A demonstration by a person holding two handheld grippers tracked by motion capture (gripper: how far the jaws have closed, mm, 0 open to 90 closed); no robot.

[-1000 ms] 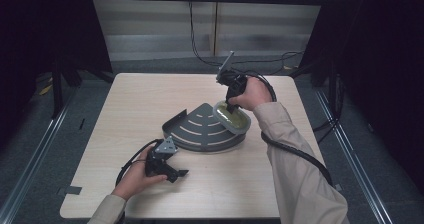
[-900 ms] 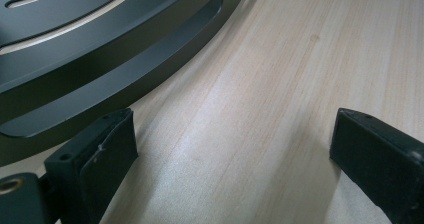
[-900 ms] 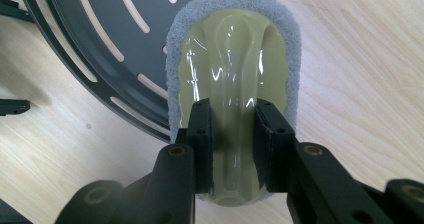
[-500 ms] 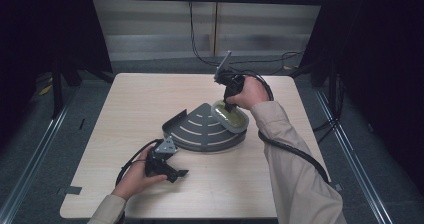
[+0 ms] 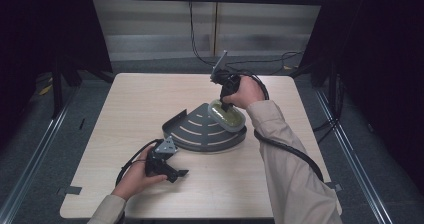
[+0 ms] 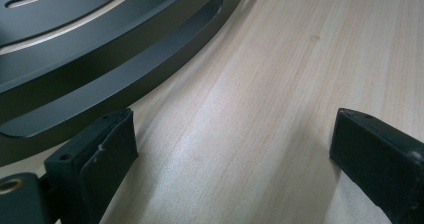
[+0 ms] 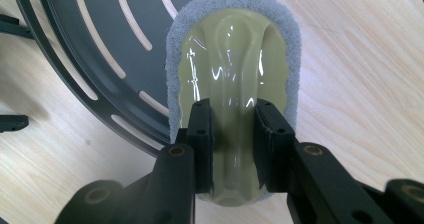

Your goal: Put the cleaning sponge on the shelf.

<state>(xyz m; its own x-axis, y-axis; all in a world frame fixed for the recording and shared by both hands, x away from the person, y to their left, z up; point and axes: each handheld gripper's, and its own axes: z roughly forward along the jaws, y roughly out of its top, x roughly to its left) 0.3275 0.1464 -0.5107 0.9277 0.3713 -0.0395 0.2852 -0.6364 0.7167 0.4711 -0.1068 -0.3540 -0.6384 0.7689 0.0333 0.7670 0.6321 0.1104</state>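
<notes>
A dark grey quarter-round tray (image 5: 200, 134) with curved slots lies in the middle of the wooden table (image 5: 140, 104). My right gripper (image 5: 225, 105) points down at its right corner. In the right gripper view the right gripper (image 7: 232, 114) is shut on the ridge of a scrubber (image 7: 230, 49), pale green on top with a grey pad around it. The scrubber (image 5: 228, 117) sits half over the tray's rim (image 7: 100, 49), half over the table. My left gripper (image 5: 178, 174) rests low on the table in front of the tray. The left gripper (image 6: 232, 134) stands open with bare wood between its jaws, and the tray's curved wall (image 6: 100, 89) is just beyond.
Black cables (image 5: 295, 154) trail from both grippers across the table. Dark frame posts (image 5: 57, 84) and floor rails flank the table. Bare wood (image 5: 130, 99) lies to the left of and behind the tray.
</notes>
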